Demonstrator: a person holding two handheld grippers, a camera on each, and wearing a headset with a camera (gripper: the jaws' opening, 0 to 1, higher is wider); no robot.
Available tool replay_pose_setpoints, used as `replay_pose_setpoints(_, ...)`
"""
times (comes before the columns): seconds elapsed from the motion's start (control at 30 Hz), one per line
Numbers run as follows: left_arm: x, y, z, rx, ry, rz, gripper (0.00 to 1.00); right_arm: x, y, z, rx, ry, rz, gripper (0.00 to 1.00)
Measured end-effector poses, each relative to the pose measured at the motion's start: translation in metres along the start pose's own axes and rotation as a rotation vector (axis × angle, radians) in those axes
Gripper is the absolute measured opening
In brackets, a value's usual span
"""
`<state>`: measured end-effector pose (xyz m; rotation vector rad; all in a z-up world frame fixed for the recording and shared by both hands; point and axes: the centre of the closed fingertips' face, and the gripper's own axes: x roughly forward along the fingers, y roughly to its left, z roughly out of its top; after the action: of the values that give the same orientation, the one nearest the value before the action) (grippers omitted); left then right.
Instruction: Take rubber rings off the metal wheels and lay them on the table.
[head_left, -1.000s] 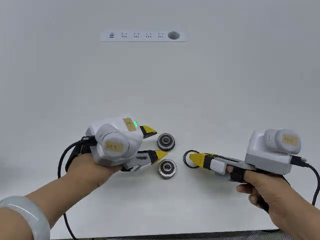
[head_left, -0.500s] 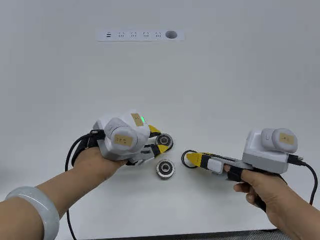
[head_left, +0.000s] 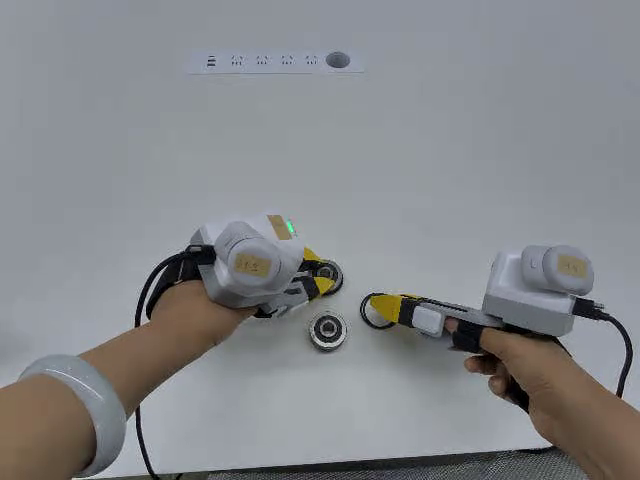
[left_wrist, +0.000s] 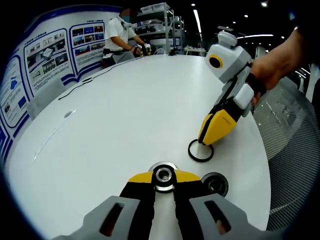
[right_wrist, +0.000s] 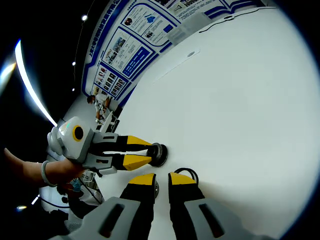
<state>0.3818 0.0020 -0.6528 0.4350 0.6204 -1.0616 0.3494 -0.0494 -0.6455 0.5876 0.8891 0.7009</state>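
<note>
Two metal wheels lie near the table's front. My left gripper (head_left: 318, 281) (left_wrist: 164, 179) is shut on the far wheel (head_left: 327, 274) (left_wrist: 164, 175), one jaw on each side of it. The near wheel (head_left: 327, 330) (left_wrist: 215, 184), with a dark tyre, lies free just right of that gripper. A loose black rubber ring (head_left: 374, 312) (left_wrist: 201, 151) (right_wrist: 185, 172) lies flat on the table. My right gripper (head_left: 381, 304) (right_wrist: 162, 179) has its jaws together, the yellow tip touching the ring's edge. Whether it pinches the ring is unclear.
A white power strip (head_left: 275, 62) lies at the table's far side. A black cable (head_left: 148, 300) loops behind the left hand. The table's front edge (head_left: 330, 465) runs close below both hands. A person stands beyond the table (left_wrist: 120, 32).
My left gripper, open beside the two wheels a second ago, has moved forward and shut on the far wheel. The right gripper and the ring have kept their place.
</note>
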Motion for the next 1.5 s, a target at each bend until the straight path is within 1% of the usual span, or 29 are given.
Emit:
replay_pose_setpoints(0.23,0.001,0.000,0.001,0.014,-0.001,-0.007,0.14,0.008,0.005,0.006,-0.004,-0.005,0.013,0.13)
replay_pose_setpoints(0.47,0.001,0.000,0.001,0.013,-0.006,-0.009,0.13,0.019,0.010,0.017,-0.020,-0.014,0.035,0.18)
replay_pose_setpoints(0.67,0.001,0.001,0.001,0.008,-0.010,-0.007,0.13,0.027,0.019,0.018,-0.042,-0.002,0.054,0.23)
replay_pose_setpoints(0.83,0.001,0.000,0.001,0.006,-0.011,-0.006,0.13,0.031,0.022,0.018,-0.052,0.004,0.061,0.27)
replay_pose_setpoints(0.97,0.001,0.000,0.001,0.005,-0.013,-0.007,0.13,0.036,0.025,0.019,-0.061,0.013,0.079,0.31)
replay_pose_setpoints(1.1,0.001,0.000,0.000,0.004,-0.016,-0.007,0.13,0.041,0.023,0.023,-0.062,0.022,0.095,0.33)
replay_pose_setpoints(1.3,0.001,0.000,0.000,-0.002,-0.021,-0.005,0.13,0.049,0.026,0.027,-0.064,0.035,0.124,0.38)
replay_pose_setpoints(1.5,0.001,0.000,0.000,-0.006,-0.024,-0.004,0.13,0.054,0.028,0.026,-0.064,0.064,0.144,0.39)
